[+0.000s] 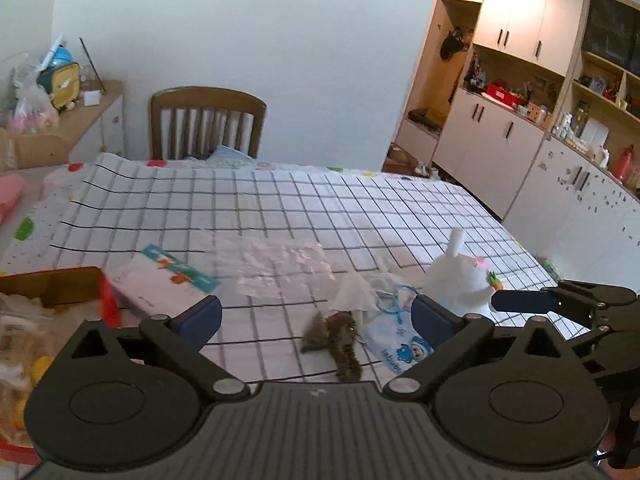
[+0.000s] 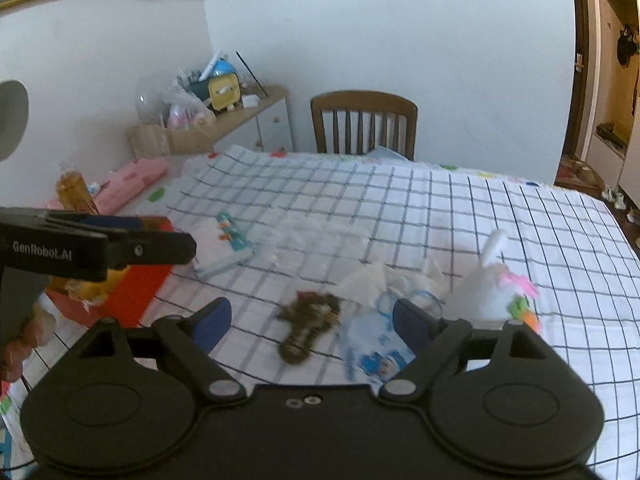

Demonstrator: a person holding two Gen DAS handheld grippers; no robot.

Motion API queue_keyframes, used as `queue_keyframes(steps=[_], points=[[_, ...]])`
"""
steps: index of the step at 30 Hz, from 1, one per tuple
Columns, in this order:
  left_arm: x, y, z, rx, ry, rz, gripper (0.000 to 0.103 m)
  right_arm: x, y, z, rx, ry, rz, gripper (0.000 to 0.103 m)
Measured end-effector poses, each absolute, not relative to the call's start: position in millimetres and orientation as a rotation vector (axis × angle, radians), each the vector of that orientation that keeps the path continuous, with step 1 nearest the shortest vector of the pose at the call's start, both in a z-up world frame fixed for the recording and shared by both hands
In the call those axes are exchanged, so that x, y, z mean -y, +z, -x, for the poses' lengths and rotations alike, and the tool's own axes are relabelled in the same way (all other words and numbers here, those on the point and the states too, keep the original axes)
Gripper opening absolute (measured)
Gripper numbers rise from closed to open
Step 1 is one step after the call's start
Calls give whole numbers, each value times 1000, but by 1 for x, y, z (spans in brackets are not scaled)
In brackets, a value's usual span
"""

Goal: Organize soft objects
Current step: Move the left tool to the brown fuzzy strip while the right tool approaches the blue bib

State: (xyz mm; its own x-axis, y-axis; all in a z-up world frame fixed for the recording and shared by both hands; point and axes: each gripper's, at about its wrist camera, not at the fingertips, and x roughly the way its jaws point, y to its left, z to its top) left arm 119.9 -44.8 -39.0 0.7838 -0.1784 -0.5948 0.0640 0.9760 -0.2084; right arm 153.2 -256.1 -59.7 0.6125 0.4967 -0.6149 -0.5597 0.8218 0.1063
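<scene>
Table under a white cloth with a dark grid; wooden chair pushed in at the far edge. Soft things cluster toward the near edge: a small brown tabby plush lying flat, a blue-printed cloth pouch just beside it on the right, crumpled white tissue touching both from behind, and a white rabbit plush upright nearer the right edge (pink flower and orange-green trim on its side). A clear plastic bag lies flat farther in, and a white packet with teal and orange print sits beside a red-sided cardboard box at the left edge, with pale and yellow soft items inside it. Nothing stands between the grippers and the brown plush.

Left gripper: tilted down over the near edge, jaws spread wide, nothing between the blue pads; the brown plush lies just ahead of the gap.

Right gripper: same downward tilt, jaws open and empty, brown plush and pouch ahead of it. In the right wrist view the left gripper crosses in at left over the red box, with the person's fingers on its handle.
</scene>
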Motion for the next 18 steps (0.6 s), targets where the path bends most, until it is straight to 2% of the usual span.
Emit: queue_keyframes(steps=[11,18], points=[[88,-70,-146,-723,-155,144,102,282,-104,-174,-784,573,142,87],[111,-93,-163,-769,-153,84,102,286,-129,-187,-839,553,147,81]])
